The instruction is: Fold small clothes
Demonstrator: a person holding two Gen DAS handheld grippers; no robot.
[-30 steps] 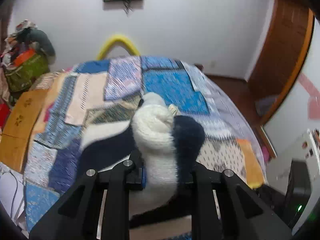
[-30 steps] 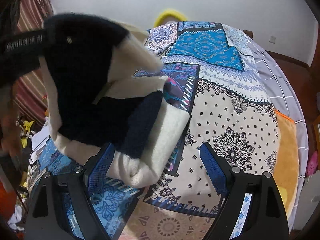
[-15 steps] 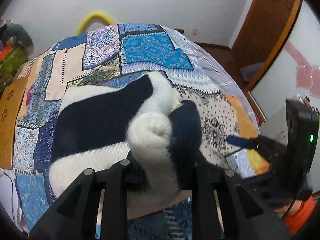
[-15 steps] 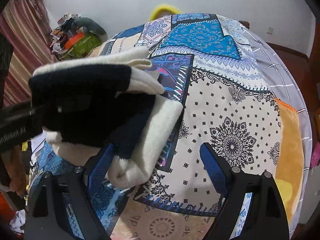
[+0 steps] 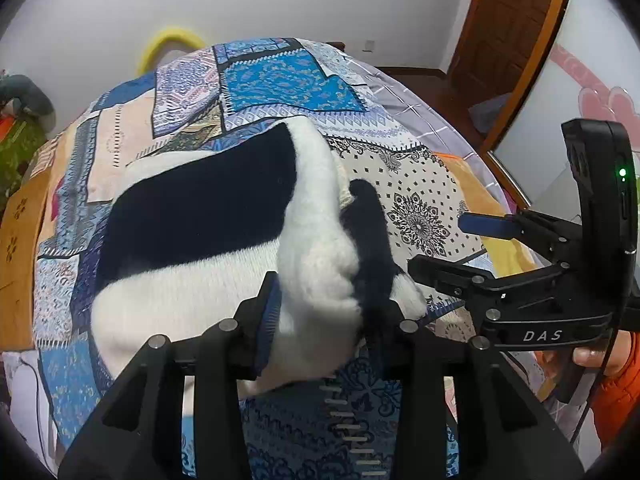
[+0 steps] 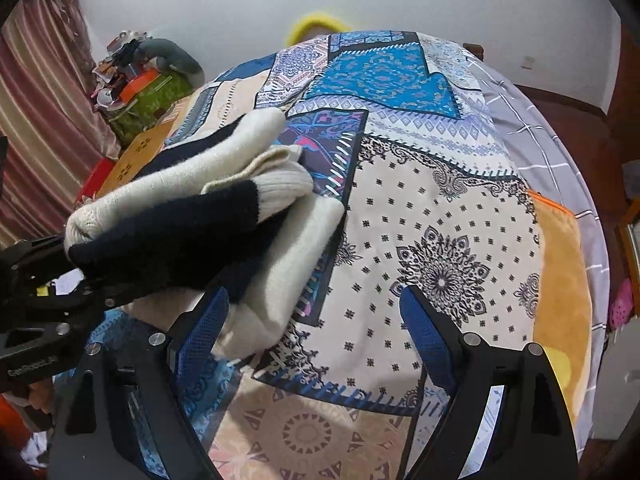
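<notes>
A small knitted sweater (image 5: 208, 216) with cream and navy stripes lies partly folded on the patchwork bedspread (image 5: 280, 76). My left gripper (image 5: 320, 316) is shut on a bunched cream and navy fold of it at the near edge. In the right wrist view the sweater (image 6: 224, 216) lies at the left, and the left gripper (image 6: 86, 280) pinches its navy end. My right gripper (image 6: 316, 316) is open and empty over the bedspread (image 6: 432, 216), its left finger beside the sweater's cream edge. It also shows in the left wrist view (image 5: 448, 244), to the right of the sweater.
A yellow ring (image 5: 172, 42) leans on the white wall behind the bed. A pile of clutter and a green bag (image 6: 156, 80) sit at the bed's far left. A wooden door (image 5: 516, 28) stands at the right. An orange blanket (image 6: 564, 280) lies on the bed's right edge.
My left gripper has carried the held fold down and over the sweater, which now lies lower and flatter on the bed. My right gripper stayed open and nearly still.
</notes>
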